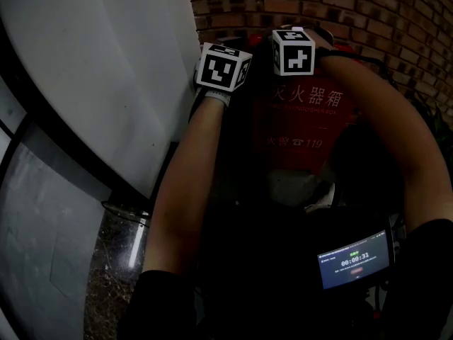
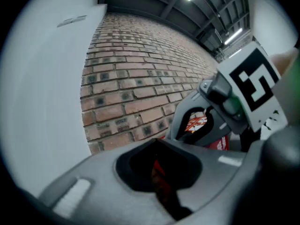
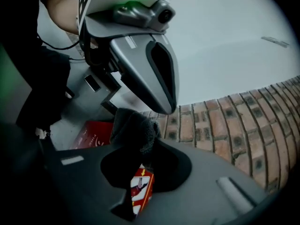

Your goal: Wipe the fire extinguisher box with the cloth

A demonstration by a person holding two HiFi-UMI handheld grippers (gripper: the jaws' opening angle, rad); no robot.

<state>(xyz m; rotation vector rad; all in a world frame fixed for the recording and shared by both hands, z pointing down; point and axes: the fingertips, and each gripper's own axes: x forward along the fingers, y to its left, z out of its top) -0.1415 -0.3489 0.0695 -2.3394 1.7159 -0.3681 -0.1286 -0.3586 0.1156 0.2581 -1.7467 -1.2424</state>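
Cloth [image 3: 135, 128] is a dark, fuzzy wad pinched in the right gripper [image 3: 147, 149]. Its jaws are clamped tight on it, with a bunch sticking out past the tips. The left gripper [image 2: 157, 146] has its jaws pressed together with nothing in them, just a sliver of red showing through the slit. It sits right beside the right one, up near the top of the fire extinguisher box [image 1: 304, 119].

The box is the red cabinet standing against the brick wall [image 1: 368, 6], with a pale wall panel [image 1: 99, 69] to its left. Both arms reach forward over it. In the right gripper view a red face and a printed label show just beneath the jaws, but I honestly can't tell if the cloth is touching the surface.

Handling-wise, my guess is the cloth is soft, light and floppy. A grip on a bunched fold like this one looks sensible, since it leaves enough hanging out to do the rubbing. The box looks rigid and heavy enough not to budge under a wipe. Its paint probably lets the cloth slide easily, so it'd likely need steady pressure.
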